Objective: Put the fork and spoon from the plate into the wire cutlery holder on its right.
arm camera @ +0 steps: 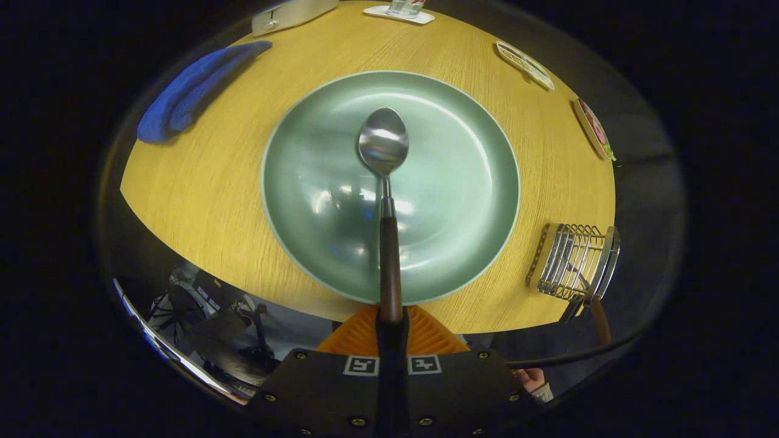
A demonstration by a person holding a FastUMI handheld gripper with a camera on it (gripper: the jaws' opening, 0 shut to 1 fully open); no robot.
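Note:
My gripper (391, 317) is shut on the brown wooden handle of the spoon (383, 141). The spoon points straight ahead from my fingers, its shiny bowl over the middle of the green plate (462, 182), seemingly raised a little off it. The plate lies on the round wooden table just beyond my fingers. To its right, near the table's edge, stands the wire cutlery holder (572, 261). The fork (599, 319) sits in the holder, its brown handle sticking out on the near side.
A folded blue cloth (188, 91) lies left of the plate. At the far edge stand a white device (292, 13) and a glass on a white coaster (401, 11). Two flat coasters (524, 64) (595, 129) lie far right. The table's near edge runs just ahead of my fingers.

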